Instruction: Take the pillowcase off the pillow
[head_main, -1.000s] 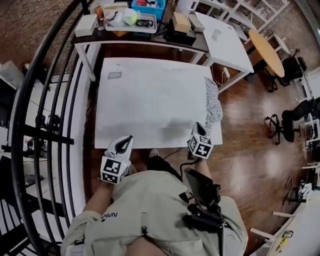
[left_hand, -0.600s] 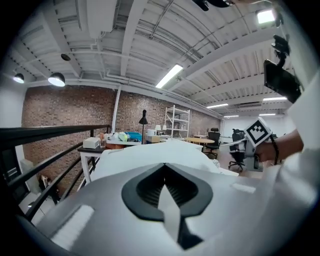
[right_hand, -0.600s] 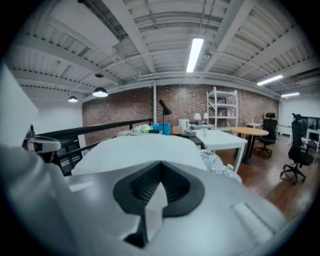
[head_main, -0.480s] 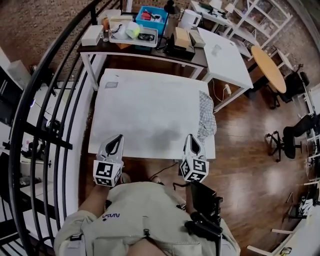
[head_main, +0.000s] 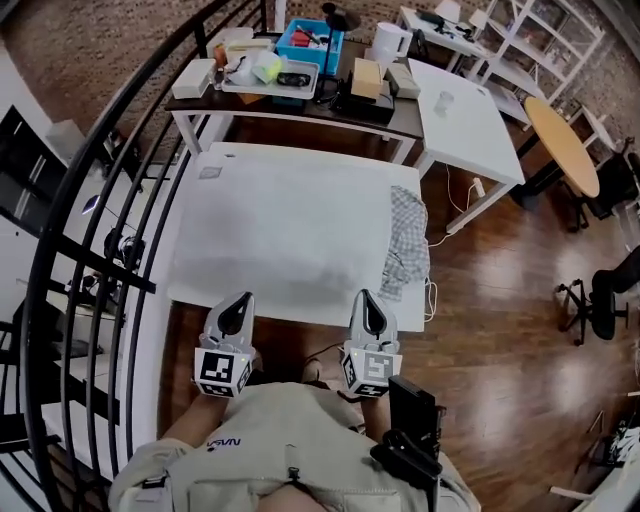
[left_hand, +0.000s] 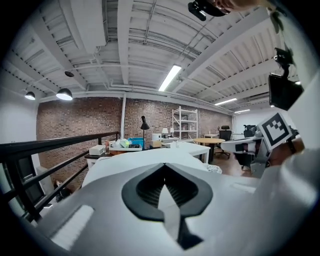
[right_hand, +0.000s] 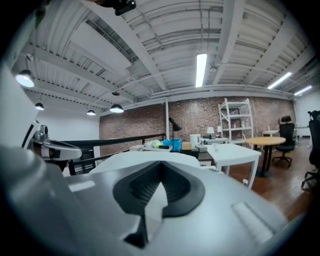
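A grey-and-white checked cloth (head_main: 405, 245), crumpled, lies on the right edge of the big white table (head_main: 280, 225) and partly hangs over it; in the left gripper view the cloth (left_hand: 217, 169) shows as a small heap. Whether a pillow is inside it I cannot tell. My left gripper (head_main: 232, 305) and right gripper (head_main: 365, 302) are side by side just off the table's near edge, close to my body, both pointing at the table. Both are shut with nothing between the jaws, as the left gripper view (left_hand: 164, 168) and the right gripper view (right_hand: 160, 165) also show.
Behind the white table stands a dark desk (head_main: 300, 95) with a blue bin (head_main: 310, 40), trays and boxes. A smaller white table (head_main: 465, 115) and a round wooden table (head_main: 562, 145) are at the right. A black railing (head_main: 95, 230) runs along the left. A cable (head_main: 432, 295) hangs near the cloth.
Both grippers have drawn back from over the table's near edge toward my body and risen. The table now lies farther up in the head view. The cloth has not moved.
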